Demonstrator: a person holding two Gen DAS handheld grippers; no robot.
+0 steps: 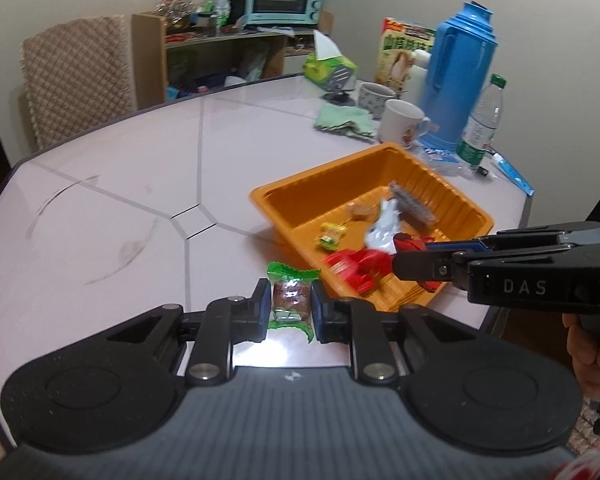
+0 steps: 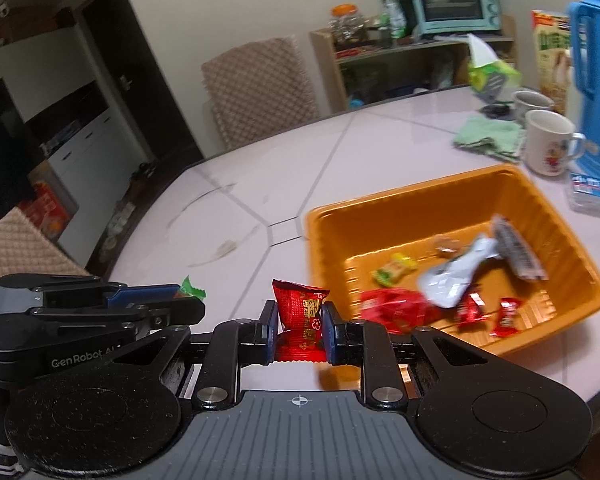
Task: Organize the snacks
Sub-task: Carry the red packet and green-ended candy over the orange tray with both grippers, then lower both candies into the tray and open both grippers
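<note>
The left gripper point(image 1: 291, 307) has its jaws pinched narrow on a small green-and-clear crinkled plastic snack packet with a brown filling point(image 1: 291, 300), at the lower centre of the left wrist view. The right gripper point(image 2: 299, 330) has its jaws pinched on a small red foil snack packet with gold print point(image 2: 300, 314), at the lower centre of the right wrist view. Both packets hang above the pale tiled table point(image 1: 120, 208), just short of the near rim of the orange ribbed plastic tray point(image 1: 284, 196) in the right half of each view.

Handling, as a judgement: both packets are light, with thin, slippery, crushable film. Each is gripped across its filled middle, which gives the pads a firm body; the crimped end seals would slip or fold. Moderate pressure should suffice, since hard clamping may crack the contents.

The tray already holds several wrapped snacks, including a white-and-silver foil wrapper point(image 2: 456, 272) and small red candies point(image 2: 506, 316). Release should occur well inside the rim.
</note>
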